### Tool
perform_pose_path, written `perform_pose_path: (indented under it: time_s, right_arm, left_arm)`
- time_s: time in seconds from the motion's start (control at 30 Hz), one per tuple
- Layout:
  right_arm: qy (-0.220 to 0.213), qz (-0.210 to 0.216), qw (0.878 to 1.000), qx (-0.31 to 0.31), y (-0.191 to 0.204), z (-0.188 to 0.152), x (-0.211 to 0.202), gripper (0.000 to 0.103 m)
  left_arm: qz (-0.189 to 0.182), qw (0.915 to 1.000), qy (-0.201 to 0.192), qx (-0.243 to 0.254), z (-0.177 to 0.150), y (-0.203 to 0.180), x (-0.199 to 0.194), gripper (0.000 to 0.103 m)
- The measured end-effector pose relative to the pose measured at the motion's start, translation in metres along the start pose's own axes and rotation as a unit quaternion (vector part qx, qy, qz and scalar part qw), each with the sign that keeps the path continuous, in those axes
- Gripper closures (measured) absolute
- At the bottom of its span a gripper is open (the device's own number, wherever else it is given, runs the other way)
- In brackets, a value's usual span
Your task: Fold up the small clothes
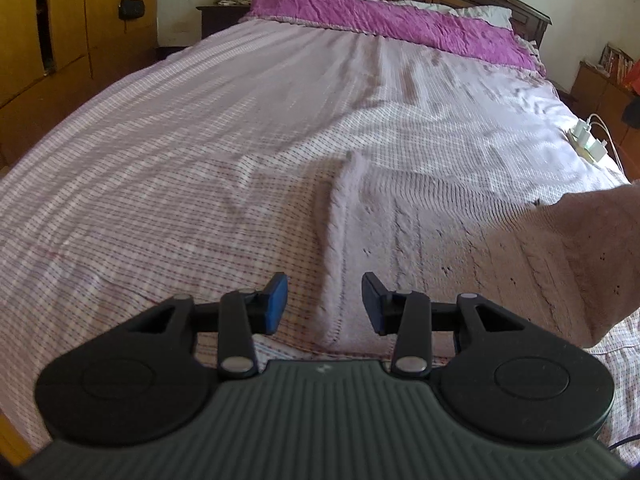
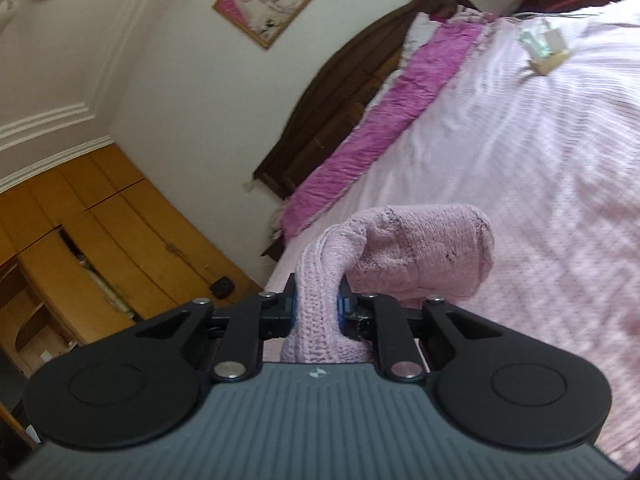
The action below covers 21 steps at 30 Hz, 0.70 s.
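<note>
Left gripper [image 1: 324, 304] jaws wide apart, holding nothing; right gripper [image 2: 316, 306] clamped on the pale pink knitted garment [image 2: 404, 256].

Left wrist view: blue-padded fingers [image 1: 276, 302] hover above the garment [image 1: 420, 240], which lies spread on the pink-and-white checked bedspread [image 1: 180, 152]; its right part rises toward the frame edge, lifted, though the right gripper itself is out of this view. White chargers on a power strip [image 1: 586, 140] sit near the bed's right edge. Right wrist view only: a bunched fold pinched between the pads, the rest probably a sleeve, drooping over; magenta quilted cover [image 2: 372, 128], dark wooden headboard [image 2: 340, 92], framed pink picture [image 2: 264, 2], yellow wooden wardrobe [image 2: 100, 232].
</note>
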State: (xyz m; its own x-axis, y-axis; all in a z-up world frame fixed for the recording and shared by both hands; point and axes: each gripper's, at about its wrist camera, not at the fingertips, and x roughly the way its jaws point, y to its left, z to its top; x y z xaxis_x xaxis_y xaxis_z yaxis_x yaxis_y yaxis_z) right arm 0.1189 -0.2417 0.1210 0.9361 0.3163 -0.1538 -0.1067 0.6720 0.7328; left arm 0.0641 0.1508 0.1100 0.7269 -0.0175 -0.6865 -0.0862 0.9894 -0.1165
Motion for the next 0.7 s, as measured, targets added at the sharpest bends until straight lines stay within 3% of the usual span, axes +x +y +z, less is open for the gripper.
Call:
perform_pose_path:
  time_s: [0.37, 0.53, 0.7]
  right_arm:
    - [0.040, 0.041, 0.998, -0.037, 0.090, -0.036, 0.058, 0.085]
    - [0.076, 0.044, 0.994, -0.061, 0.123, -0.075, 0.092, 0.086]
    - [0.136, 0.014, 0.985, -0.102, 0.140, -0.133, 0.138, 0.086]
  left_arm:
    - [0.003, 0.9994, -0.005, -0.035, -0.009, 0.033, -0.008, 0.060]
    - [0.005, 0.9985, -0.014, -0.052, -0.014, 0.052, -0.019, 0.060]
    - [0.008, 0.9975, -0.019, -0.068, -0.019, 0.069, -0.025, 0.060]
